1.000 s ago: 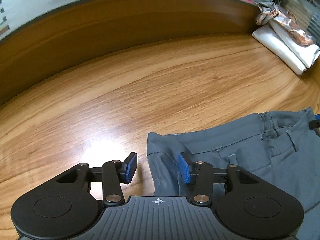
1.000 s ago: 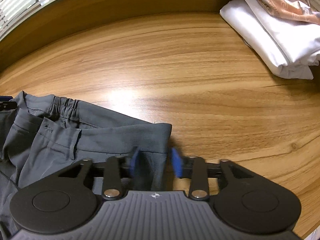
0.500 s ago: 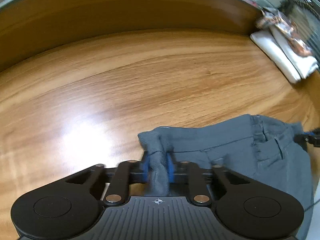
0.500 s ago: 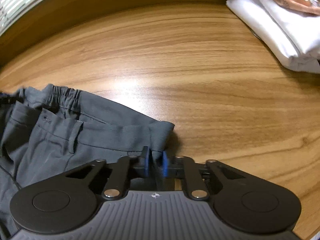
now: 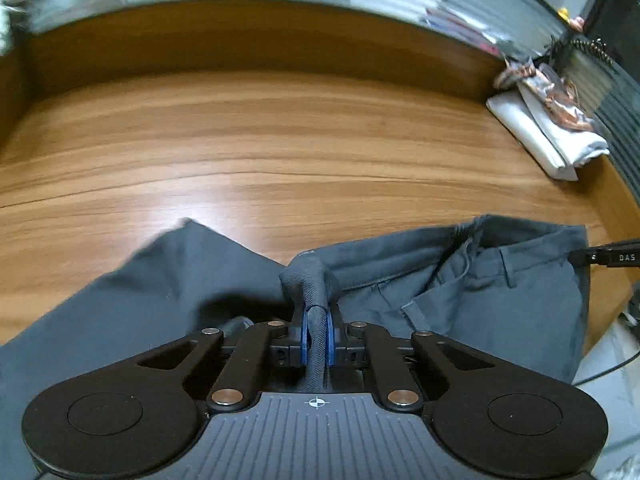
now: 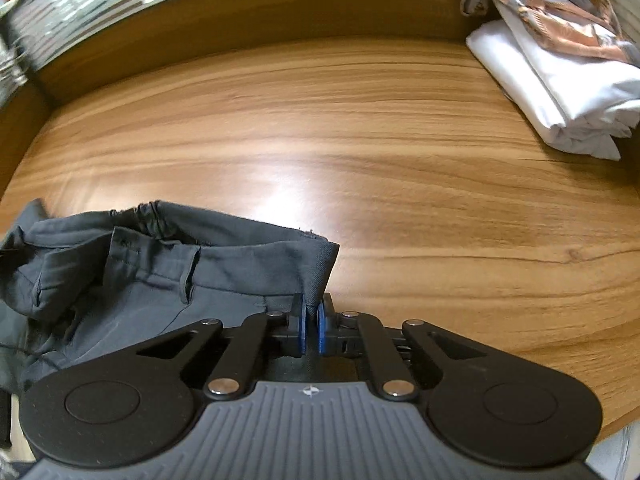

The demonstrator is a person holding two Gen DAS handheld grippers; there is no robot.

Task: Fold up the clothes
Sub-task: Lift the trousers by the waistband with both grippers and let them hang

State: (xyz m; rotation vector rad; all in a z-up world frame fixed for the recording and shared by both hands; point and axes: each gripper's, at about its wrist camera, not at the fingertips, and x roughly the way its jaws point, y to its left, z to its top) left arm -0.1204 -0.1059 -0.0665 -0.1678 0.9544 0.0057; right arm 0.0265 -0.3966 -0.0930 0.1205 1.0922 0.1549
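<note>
table point(image 5: 280, 152): wood top, raised wood edge along far side; bears all the cloth
trousers point(image 5: 480, 300): grey, at table's near edge, waistband facing table centre, belt loops and a pocket opening showing; part of the cloth hangs past the near edge
left gripper point(image 5: 316, 338): jaws nearly closed, blue pads pinching a bunched waistband corner; cloth fills the gap and rises above the pads in a knot
right gripper point(image 6: 310, 328): jaws nearly closed, pads clamped on the other waistband corner; that corner stands up off the table
trouser leg point(image 5: 172, 280): spreads left of the left gripper, over the table
white stack point(image 6: 560, 92): folded, at table's far right corner, well apart from trousers
patterned cloth point(image 6: 552, 12): crumpled, brown and white, lying on the white stack
containers: not visible in either view
</note>
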